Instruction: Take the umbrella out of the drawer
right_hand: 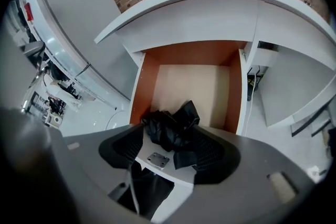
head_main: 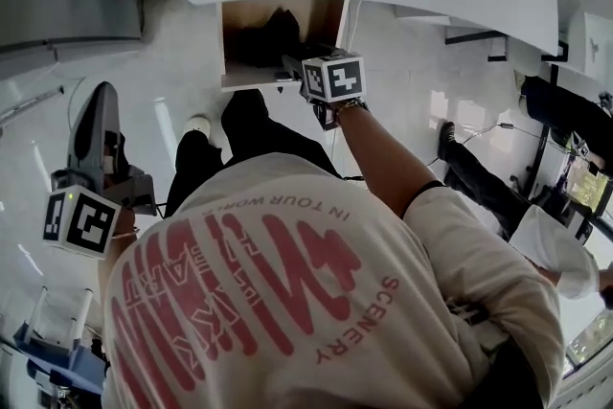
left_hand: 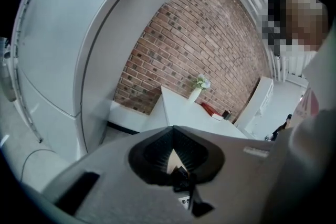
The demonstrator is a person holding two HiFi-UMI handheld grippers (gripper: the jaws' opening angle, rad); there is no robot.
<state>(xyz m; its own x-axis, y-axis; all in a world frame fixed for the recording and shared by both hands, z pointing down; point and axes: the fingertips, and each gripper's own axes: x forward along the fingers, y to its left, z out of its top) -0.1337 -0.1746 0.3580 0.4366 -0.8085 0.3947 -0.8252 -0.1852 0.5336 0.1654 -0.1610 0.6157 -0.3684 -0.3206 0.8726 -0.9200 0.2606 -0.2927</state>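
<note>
The right claw (right_hand: 167,153) stands wide, straddling the black umbrella (right_hand: 169,127) without pressing it. The umbrella lies at the front of the open drawer (right_hand: 194,86), under the desk (right_hand: 210,13). The left claw (left_hand: 176,162), nearly closed and empty, points at a brick wall (left_hand: 210,44).

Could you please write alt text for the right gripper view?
The right hand-held gripper, jaws open, points down at a crumpled black umbrella lying at the front of an open drawer under a white desk.
</note>
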